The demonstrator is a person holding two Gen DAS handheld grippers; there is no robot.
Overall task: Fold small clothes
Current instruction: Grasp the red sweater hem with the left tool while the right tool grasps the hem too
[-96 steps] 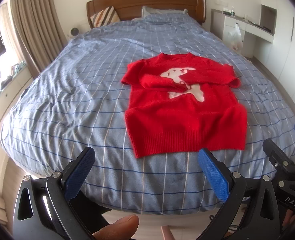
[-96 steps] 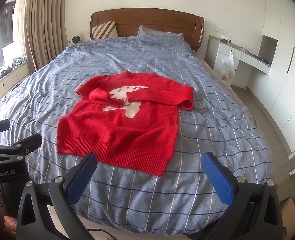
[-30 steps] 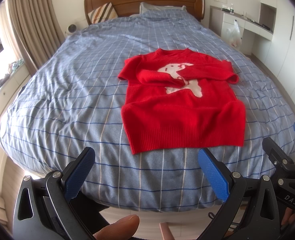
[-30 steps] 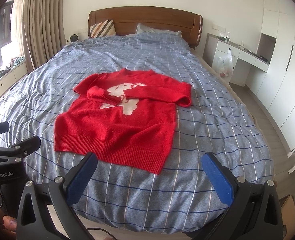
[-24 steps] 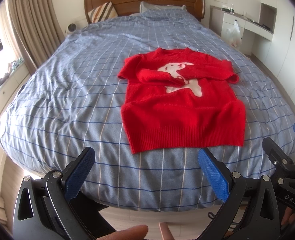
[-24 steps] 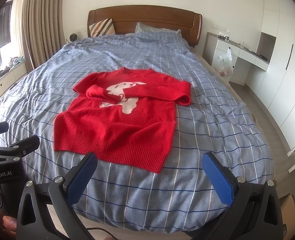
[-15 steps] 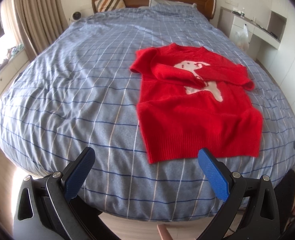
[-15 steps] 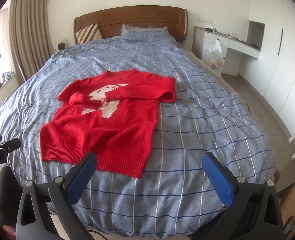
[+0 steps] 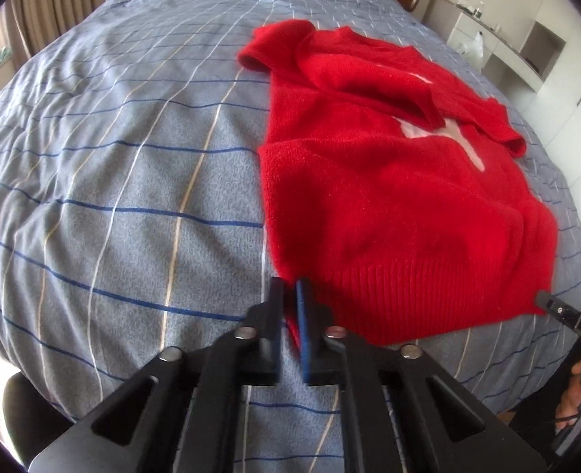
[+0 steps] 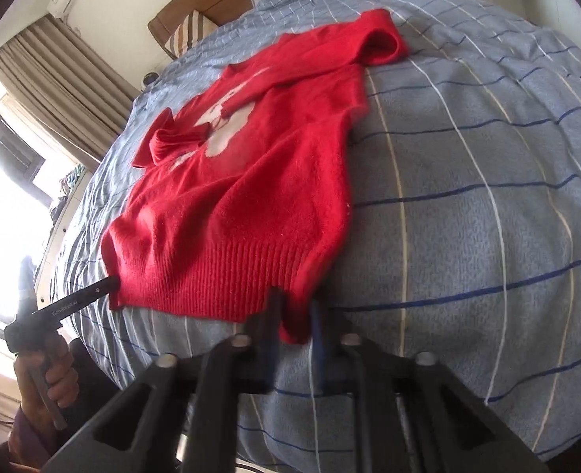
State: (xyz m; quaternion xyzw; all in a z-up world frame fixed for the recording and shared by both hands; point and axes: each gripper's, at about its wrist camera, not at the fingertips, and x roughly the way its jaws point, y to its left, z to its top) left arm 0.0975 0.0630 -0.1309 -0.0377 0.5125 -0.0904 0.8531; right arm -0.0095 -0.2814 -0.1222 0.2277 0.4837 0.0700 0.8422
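Gripping the ribbed hem of the red sweater (image 9: 400,205) at both near corners, I have my left tongs (image 9: 289,295) pinched shut on its left corner and my right tongs (image 10: 295,311) pinched shut on its right corner, both having just closed on the knit. The sweater lies flat on the bed (image 9: 113,149) with its sleeves crossed over the chest, its length running straight away from me toward the headboard. I judge the fold goes forward, hem carried up to the collar.

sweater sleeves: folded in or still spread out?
Folded in. On the red sweater, both sleeves lie crossed over the chest and white motif; the body lies flat on the bed, hem not yet folded up.
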